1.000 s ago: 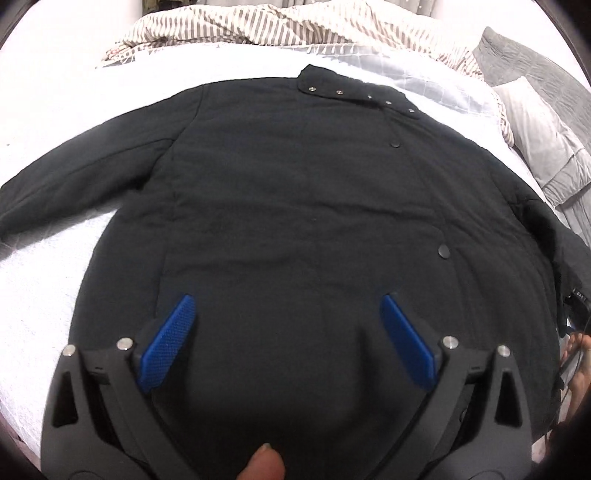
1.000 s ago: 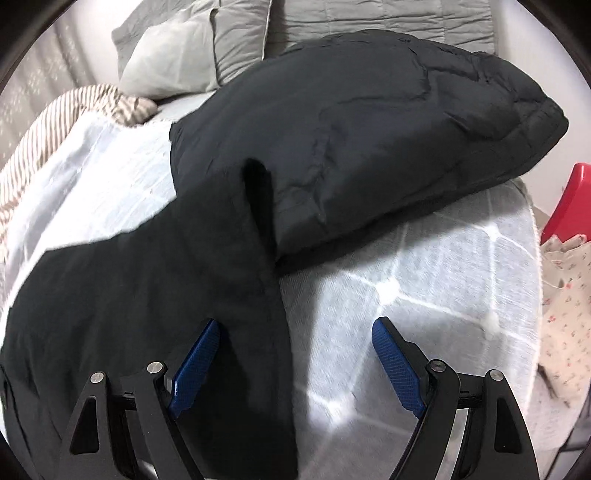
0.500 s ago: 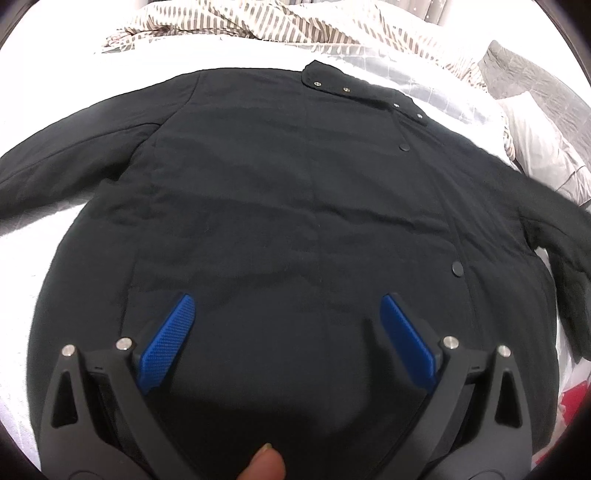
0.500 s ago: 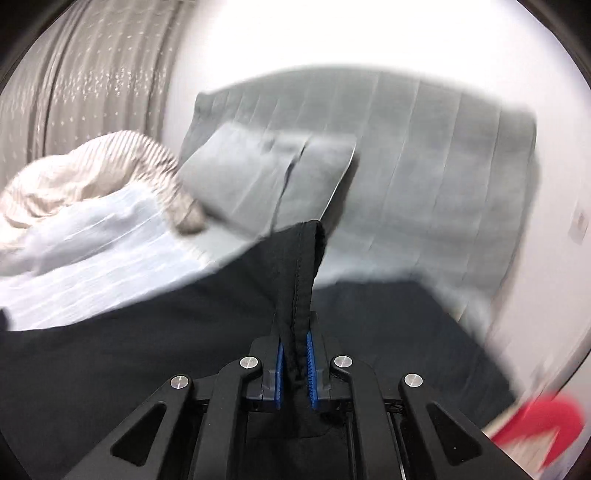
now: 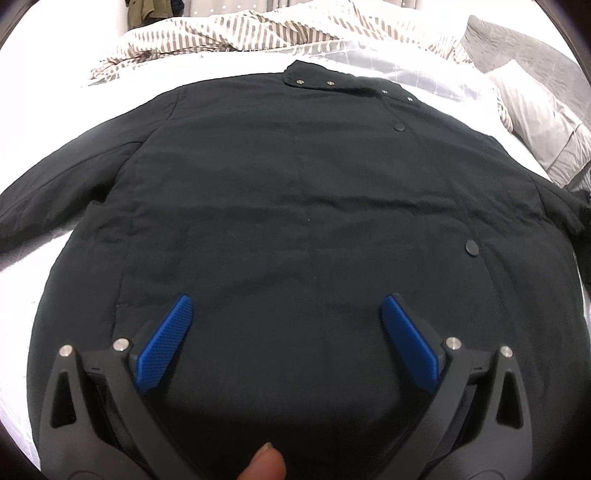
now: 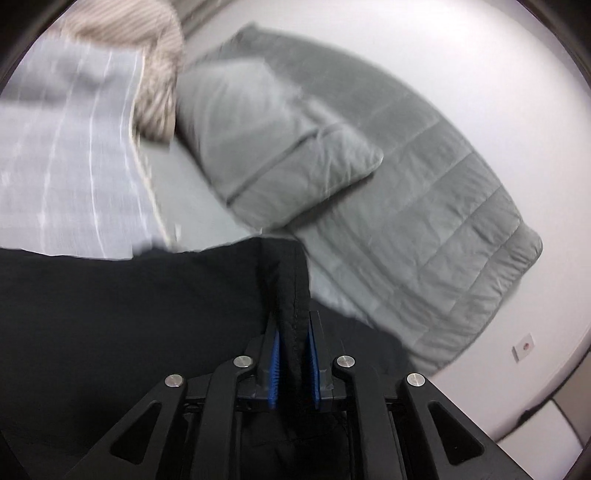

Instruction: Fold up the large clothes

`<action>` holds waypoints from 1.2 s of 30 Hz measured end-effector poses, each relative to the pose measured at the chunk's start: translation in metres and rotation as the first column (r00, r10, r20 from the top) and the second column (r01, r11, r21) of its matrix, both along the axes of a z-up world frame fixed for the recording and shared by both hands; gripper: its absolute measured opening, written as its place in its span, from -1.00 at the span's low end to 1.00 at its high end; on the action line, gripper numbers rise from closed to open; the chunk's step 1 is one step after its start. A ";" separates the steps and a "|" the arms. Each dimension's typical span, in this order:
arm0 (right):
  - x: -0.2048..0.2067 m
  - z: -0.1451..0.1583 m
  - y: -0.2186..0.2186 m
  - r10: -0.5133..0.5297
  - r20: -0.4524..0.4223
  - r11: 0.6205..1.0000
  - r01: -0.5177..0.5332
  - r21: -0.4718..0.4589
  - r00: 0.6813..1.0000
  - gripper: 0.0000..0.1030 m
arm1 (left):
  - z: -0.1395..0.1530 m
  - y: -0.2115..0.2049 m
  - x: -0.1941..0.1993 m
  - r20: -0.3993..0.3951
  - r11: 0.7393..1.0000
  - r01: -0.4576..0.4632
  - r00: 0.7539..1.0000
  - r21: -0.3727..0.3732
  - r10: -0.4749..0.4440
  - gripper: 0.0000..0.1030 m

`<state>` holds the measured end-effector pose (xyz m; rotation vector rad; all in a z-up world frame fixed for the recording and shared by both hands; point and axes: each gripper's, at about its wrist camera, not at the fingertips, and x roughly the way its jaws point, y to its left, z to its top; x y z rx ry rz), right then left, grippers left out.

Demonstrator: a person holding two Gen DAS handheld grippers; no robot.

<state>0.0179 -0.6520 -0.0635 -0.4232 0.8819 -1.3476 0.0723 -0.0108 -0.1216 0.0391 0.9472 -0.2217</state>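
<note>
A large black jacket (image 5: pixel 295 206) lies flat and front-up on the bed, collar at the far side, one sleeve stretched out to the left. My left gripper (image 5: pixel 286 317) is open and empty, hovering over the jacket's lower part. My right gripper (image 6: pixel 293 332) is shut on a bunched edge of the jacket's sleeve (image 6: pixel 291 280) and holds it lifted above the bed; the rest of the jacket (image 6: pixel 129 314) hangs dark to the left in the blurred right wrist view.
A striped duvet (image 5: pixel 258 33) is bunched at the far side of the white bed (image 5: pixel 44 110). Grey pillows (image 6: pixel 273 155) and a grey quilted headboard (image 6: pixel 443 206) stand by the white wall. A wall socket (image 6: pixel 524 346) is low on the right.
My right gripper closed on the jacket's sleeve edge and lifted it, swinging its view up toward the pillows and headboard. The left gripper stayed open and shifted slightly over the jacket.
</note>
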 end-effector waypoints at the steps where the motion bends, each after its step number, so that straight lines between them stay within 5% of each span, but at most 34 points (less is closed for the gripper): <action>1: -0.006 -0.010 -0.001 -0.020 -0.016 1.000 0.020 0.003 1.000 -0.55 | 0.000 0.001 0.000 -0.002 1.000 0.000 1.000 -0.003 0.000 0.99; 6: -0.033 -0.005 0.008 -0.035 0.021 0.999 0.035 0.016 0.999 0.32 | 0.004 0.004 0.002 -0.018 1.000 -0.011 1.000 -0.027 0.011 0.98; 13: -0.035 0.063 0.047 0.031 0.299 0.975 -0.095 0.202 0.954 0.56 | 0.013 0.017 0.011 -0.098 0.991 -0.064 0.994 -0.121 0.053 0.98; 19: 0.003 0.085 0.111 0.068 0.478 0.880 -0.279 0.385 0.876 0.61 | 0.025 0.042 0.017 -0.107 0.972 -0.147 0.986 -0.185 0.129 0.99; 25: 0.065 0.058 0.190 0.186 0.471 0.781 -0.421 0.461 0.862 0.61 | 0.034 0.071 0.026 -0.112 0.959 -0.169 0.983 -0.228 0.146 0.99; 31: 0.096 -0.001 0.222 0.168 0.498 0.625 -0.483 0.614 0.851 0.61 | 0.033 0.110 0.041 -0.139 0.918 -0.225 0.972 -0.326 0.189 0.99; 34: 0.100 -0.041 0.218 0.126 0.414 0.609 -0.400 0.685 0.902 0.62 | 0.035 0.126 0.047 -0.171 0.911 -0.250 0.964 -0.329 0.202 0.99; 36: 0.096 -0.053 0.216 0.101 0.373 0.648 -0.345 0.679 0.922 0.63 | 0.038 0.142 0.052 -0.192 0.902 -0.270 0.957 -0.335 0.215 0.99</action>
